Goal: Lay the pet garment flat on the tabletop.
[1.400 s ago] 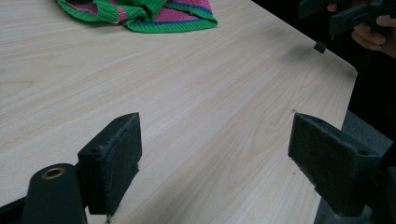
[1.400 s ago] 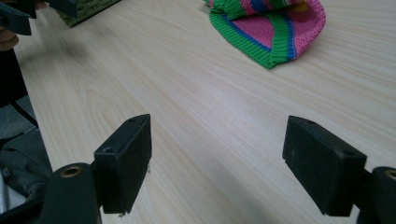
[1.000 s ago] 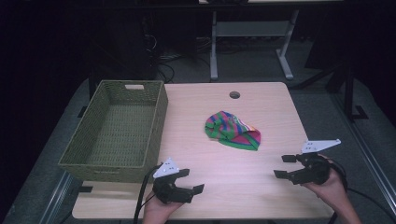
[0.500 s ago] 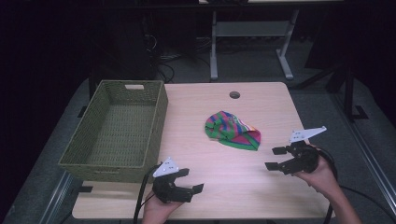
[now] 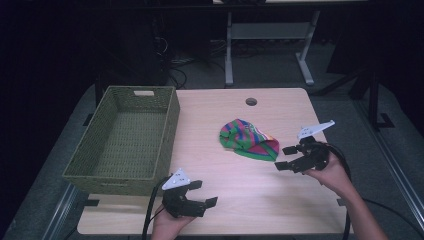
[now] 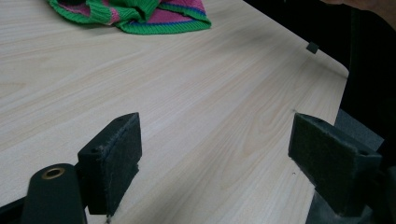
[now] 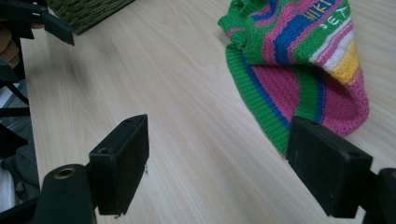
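Observation:
A striped knitted cloth (image 5: 248,139) in green, pink and blue lies crumpled right of the table's middle; it also fills the upper right of the right gripper view (image 7: 299,60) and peeks in at the top of the left gripper view (image 6: 135,14). My right gripper (image 5: 285,157) hovers just right of the cloth, open and empty, its jaws pointing left toward the cloth's near edge (image 7: 217,163). My left gripper (image 5: 202,192) stays near the table's front edge, open with nothing between its jaws (image 6: 215,163).
A green woven basket (image 5: 167,125) stands empty on the table's left side. A round cable hole (image 5: 251,101) sits near the far edge. The light wooden table (image 5: 240,185) is bare between the two grippers. Desk legs stand on the floor beyond.
My right gripper has moved up and to the left, from the table's right front toward the cloth. The left gripper has stayed put.

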